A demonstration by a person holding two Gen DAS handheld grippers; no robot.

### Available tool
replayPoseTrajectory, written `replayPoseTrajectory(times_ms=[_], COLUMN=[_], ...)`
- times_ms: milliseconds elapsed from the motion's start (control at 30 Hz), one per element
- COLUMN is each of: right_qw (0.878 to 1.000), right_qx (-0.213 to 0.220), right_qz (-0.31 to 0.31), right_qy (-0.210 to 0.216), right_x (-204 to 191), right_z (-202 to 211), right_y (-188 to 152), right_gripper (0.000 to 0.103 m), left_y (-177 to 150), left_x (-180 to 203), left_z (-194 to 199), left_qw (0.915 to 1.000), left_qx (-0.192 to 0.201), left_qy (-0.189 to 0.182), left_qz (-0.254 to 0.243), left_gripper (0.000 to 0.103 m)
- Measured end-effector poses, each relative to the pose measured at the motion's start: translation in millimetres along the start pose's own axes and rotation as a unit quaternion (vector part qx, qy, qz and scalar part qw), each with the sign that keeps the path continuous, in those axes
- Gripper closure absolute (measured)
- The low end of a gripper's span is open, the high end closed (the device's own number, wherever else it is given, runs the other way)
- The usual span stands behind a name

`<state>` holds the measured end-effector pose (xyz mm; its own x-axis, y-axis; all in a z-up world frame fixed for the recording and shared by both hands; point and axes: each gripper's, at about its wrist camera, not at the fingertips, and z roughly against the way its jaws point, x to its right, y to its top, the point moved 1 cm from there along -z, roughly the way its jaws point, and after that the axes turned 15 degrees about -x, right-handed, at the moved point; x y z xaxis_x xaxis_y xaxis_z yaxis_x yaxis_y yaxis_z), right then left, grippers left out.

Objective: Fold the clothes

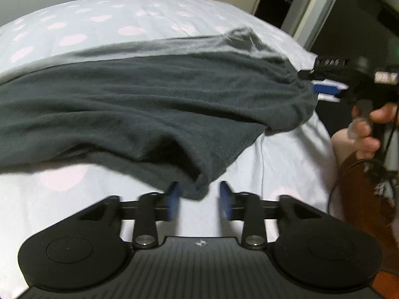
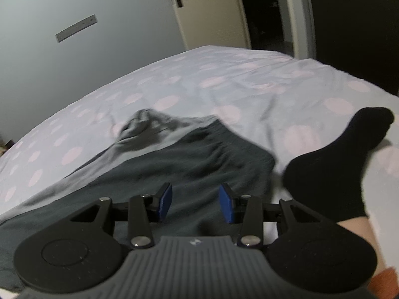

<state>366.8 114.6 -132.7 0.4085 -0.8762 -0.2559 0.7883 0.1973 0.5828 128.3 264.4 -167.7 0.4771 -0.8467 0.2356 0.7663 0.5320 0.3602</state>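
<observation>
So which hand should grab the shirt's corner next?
Left, probably. The left gripper has open jaws either side of the dark grey shirt's near corner. The right gripper hovers open over flat cloth.

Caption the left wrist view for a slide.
Left gripper open at a dark grey garment's near edge on a dotted bedsheet.

Garment (image 1: pixel 154 99) on bed (image 1: pixel 274 164), socked foot (image 2: pixel 331 164) right of it
</observation>
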Motion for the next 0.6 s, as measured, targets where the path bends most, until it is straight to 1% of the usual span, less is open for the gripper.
replayPoseTrajectory(times_ms=[100, 167, 233, 300, 333, 400, 433, 500, 600], right_qw=[1.000, 0.999, 0.998, 0.998, 0.997, 0.996, 0.995, 0.994, 0.995], right_qx=[-0.006, -0.010, -0.017, -0.026, -0.033, -0.049, -0.057, -0.061, -0.023], right_qz=[0.014, 0.024, 0.035, 0.043, 0.043, 0.034, 0.030, 0.031, 0.078], right_qy=[0.017, 0.029, 0.039, 0.048, 0.052, 0.067, 0.076, 0.087, 0.057], right_x=[-21, -36, -52, -67, -72, -81, -85, -93, -112], right_z=[4, 6, 9, 10, 11, 10, 10, 10, 14], right_y=[-9, -16, -25, -37, -43, -54, -60, -68, -73], right_gripper=[0.058, 0.057, 0.057, 0.057, 0.057, 0.057, 0.057, 0.057, 0.057], left_y=[-16, -30, -42, -53, -59, -68, -73, -84, -97], left_x=[-29, -59, -91, -129, -148, -190, -211, -251, -300], left_z=[20, 35, 49, 61, 68, 82, 89, 101, 114], left_qw=[0.9990, 0.9956, 0.9890, 0.9783, 0.9715, 0.9547, 0.9447, 0.9208, 0.8872], left_qx=[0.013, 0.026, 0.043, 0.057, 0.064, 0.081, 0.089, 0.110, 0.125], left_qy=[-0.005, 0.010, 0.028, 0.055, 0.067, 0.084, 0.092, 0.097, 0.120], left_qz=[0.041, 0.089, 0.139, 0.192, 0.218, 0.274, 0.302, 0.362, 0.428], left_gripper=[0.052, 0.052, 0.052, 0.052, 0.052, 0.052, 0.051, 0.051, 0.051])
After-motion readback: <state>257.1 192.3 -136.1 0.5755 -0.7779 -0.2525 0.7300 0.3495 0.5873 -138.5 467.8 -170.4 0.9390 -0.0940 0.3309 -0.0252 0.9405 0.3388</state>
